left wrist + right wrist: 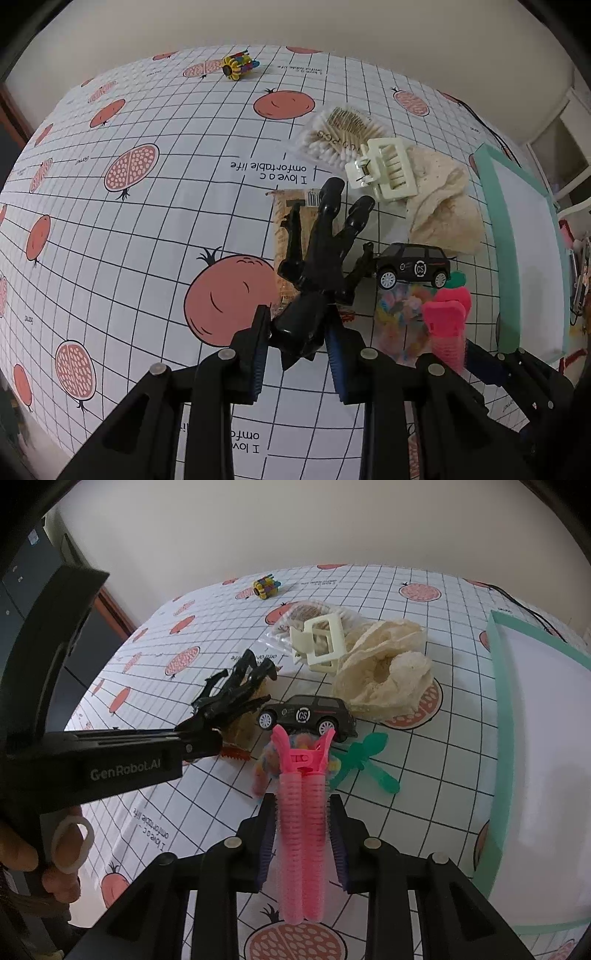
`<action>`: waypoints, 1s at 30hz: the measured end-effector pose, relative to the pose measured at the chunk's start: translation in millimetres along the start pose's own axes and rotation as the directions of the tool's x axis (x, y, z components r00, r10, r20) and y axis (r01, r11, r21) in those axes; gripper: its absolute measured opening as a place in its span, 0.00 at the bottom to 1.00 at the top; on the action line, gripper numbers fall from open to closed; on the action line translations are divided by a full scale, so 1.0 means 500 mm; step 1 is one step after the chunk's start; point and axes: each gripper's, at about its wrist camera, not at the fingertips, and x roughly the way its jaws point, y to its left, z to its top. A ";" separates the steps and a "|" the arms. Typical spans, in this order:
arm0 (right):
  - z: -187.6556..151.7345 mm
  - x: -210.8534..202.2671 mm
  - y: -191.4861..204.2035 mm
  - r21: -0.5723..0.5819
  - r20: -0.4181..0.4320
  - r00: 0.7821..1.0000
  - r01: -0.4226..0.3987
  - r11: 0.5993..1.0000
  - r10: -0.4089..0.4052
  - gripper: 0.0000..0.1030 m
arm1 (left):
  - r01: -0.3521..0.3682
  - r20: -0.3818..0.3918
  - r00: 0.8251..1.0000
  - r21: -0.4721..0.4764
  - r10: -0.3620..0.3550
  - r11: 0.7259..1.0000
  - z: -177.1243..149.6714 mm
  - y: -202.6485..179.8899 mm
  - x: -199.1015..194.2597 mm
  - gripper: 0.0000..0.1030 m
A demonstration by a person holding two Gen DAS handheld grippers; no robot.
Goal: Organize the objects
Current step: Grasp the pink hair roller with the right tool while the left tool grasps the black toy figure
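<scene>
My left gripper [297,354] is shut on the wrist of a black toy hand [317,254], held just above the tablecloth with its fingers pointing away. From the right wrist view the same black toy hand [236,690] sticks out of the left gripper [203,738], which a person's hand holds. My right gripper [303,834] is shut on a pink hair-roller clip [303,812], lifted above the table. The pink clip [447,321] and the right gripper [448,356] also show at the lower right of the left wrist view.
On the pomegranate tablecloth [147,229] lie a black toy car [306,712], a cream claw clip [319,646], a cotton-swab bag [340,136], a beige cloth [384,675], a green plastic piece [362,764] and a colourful block toy [238,66]. A teal-rimmed tray [502,709] stands at the right.
</scene>
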 end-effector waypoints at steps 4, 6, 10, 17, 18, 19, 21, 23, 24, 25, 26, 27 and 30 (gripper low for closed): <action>0.004 -0.013 -0.005 0.010 0.024 1.000 -0.002 1.000 0.001 0.29 | 0.005 0.016 1.000 0.000 -0.005 1.000 -0.002 0.005 -0.012 0.29; 0.008 -0.022 -0.007 0.014 0.042 0.999 -0.005 1.000 0.004 0.29 | 0.007 0.029 1.000 0.000 -0.007 1.000 -0.002 0.006 -0.020 0.29; 0.013 -0.036 -0.009 0.019 0.076 0.997 -0.013 1.000 0.012 0.29 | 0.008 0.056 0.998 0.002 -0.008 1.000 0.005 0.000 -0.029 0.29; 0.021 -0.049 -0.009 0.021 0.110 0.994 -0.022 1.000 0.020 0.29 | 0.017 0.121 0.992 -0.010 -0.016 1.000 0.023 0.004 -0.050 0.28; 0.021 -0.049 -0.010 0.022 0.111 0.994 -0.022 1.000 0.019 0.29 | 0.019 0.130 0.991 -0.011 -0.017 1.000 0.022 0.005 -0.055 0.28; 0.022 -0.049 -0.011 0.023 0.111 0.994 -0.023 0.999 0.020 0.29 | 0.020 0.138 0.990 -0.012 -0.018 1.000 0.023 0.005 -0.058 0.28; 0.022 -0.050 -0.011 0.025 0.112 0.993 -0.024 0.999 0.021 0.29 | 0.022 0.149 0.989 -0.014 -0.019 1.000 0.021 0.005 -0.064 0.28; 0.022 -0.050 -0.011 0.025 0.114 0.993 -0.025 0.999 0.022 0.29 | 0.023 0.164 0.986 -0.011 -0.021 1.000 0.022 0.006 -0.070 0.28; 0.021 -0.051 -0.011 0.024 0.116 0.993 -0.025 0.999 0.022 0.29 | 0.024 0.172 0.985 -0.009 -0.022 1.000 0.023 0.006 -0.074 0.28; 0.021 -0.052 -0.011 0.024 0.118 0.993 -0.026 0.999 0.023 0.29 | 0.024 0.183 0.983 -0.006 -0.023 1.000 0.024 0.005 -0.078 0.28; 0.020 -0.052 -0.011 0.024 0.121 0.992 -0.027 0.999 0.024 0.29 | 0.025 0.194 0.981 -0.004 -0.023 1.000 0.024 0.005 -0.083 0.28; 0.020 -0.054 -0.012 0.025 0.124 0.992 -0.028 0.999 0.024 0.29 | 0.026 0.205 0.978 -0.003 -0.025 1.000 0.024 0.005 -0.087 0.28; 0.022 -0.057 -0.012 0.029 0.133 0.991 -0.031 0.999 0.027 0.29 | 0.029 0.237 0.971 0.002 -0.029 1.000 0.027 0.003 -0.101 0.28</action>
